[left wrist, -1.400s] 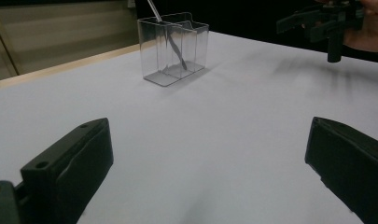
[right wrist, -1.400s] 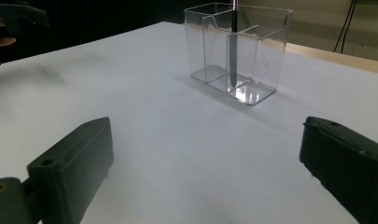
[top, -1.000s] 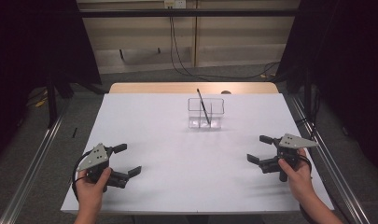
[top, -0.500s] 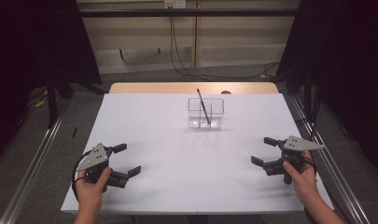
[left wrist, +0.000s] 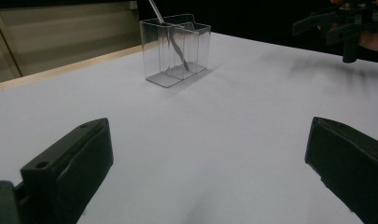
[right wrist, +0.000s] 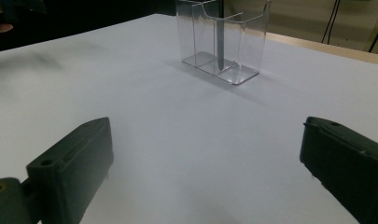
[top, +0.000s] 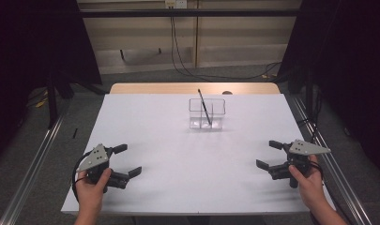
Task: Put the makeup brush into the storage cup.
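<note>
A clear plastic holder (top: 206, 113) with compartments stands at the far middle of the white table (top: 187, 154). A dark pen (top: 204, 106) leans inside it. The holder (left wrist: 175, 46) and pen (left wrist: 170, 35) appear ahead in the left gripper view, and the holder (right wrist: 224, 39) with the pen (right wrist: 221, 44) in the right gripper view. My left gripper (top: 129, 160) rests near the front left, open and holding nothing. My right gripper (top: 268, 154) sits at the front right, open and holding nothing. In the left gripper view the right gripper (left wrist: 317, 23) is far off.
The wooden table edge (top: 192, 88) runs behind the white sheet. Metal rails (top: 30, 173) flank the table on both sides. Cables (top: 178, 51) hang on the floor beyond. Dark curtains stand left and right.
My right gripper has drifted slightly right and toward the front edge. The left gripper has stayed put.
</note>
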